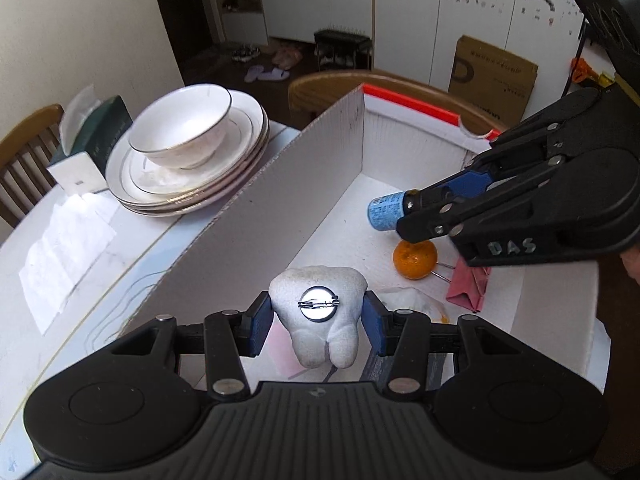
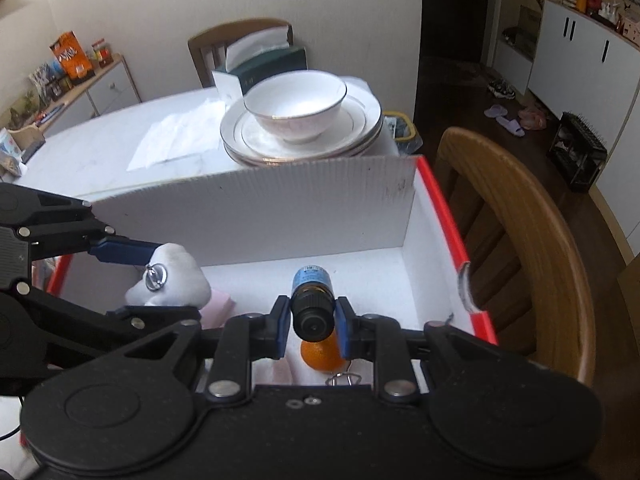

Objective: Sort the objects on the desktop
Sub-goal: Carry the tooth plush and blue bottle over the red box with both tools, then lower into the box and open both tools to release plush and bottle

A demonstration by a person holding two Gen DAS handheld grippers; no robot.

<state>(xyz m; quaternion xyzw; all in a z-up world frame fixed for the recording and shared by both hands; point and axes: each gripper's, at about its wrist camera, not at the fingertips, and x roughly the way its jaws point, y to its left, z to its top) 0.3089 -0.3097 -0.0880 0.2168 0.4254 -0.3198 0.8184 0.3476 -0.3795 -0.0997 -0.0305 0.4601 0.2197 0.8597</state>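
Over the white box (image 1: 256, 216) on the table (image 1: 80, 248), my left tool (image 1: 316, 318) is closed on a white tooth-shaped plush (image 1: 318, 312) with a round pin on its back. My right tool (image 2: 310, 320) grips a small blue-labelled bottle (image 2: 310, 292) by its black cap, above an orange (image 1: 414, 260) lying on the box floor beside a pink clip (image 1: 468, 286). A bowl (image 1: 180, 128) sits on stacked plates (image 1: 240, 168) outside the box.
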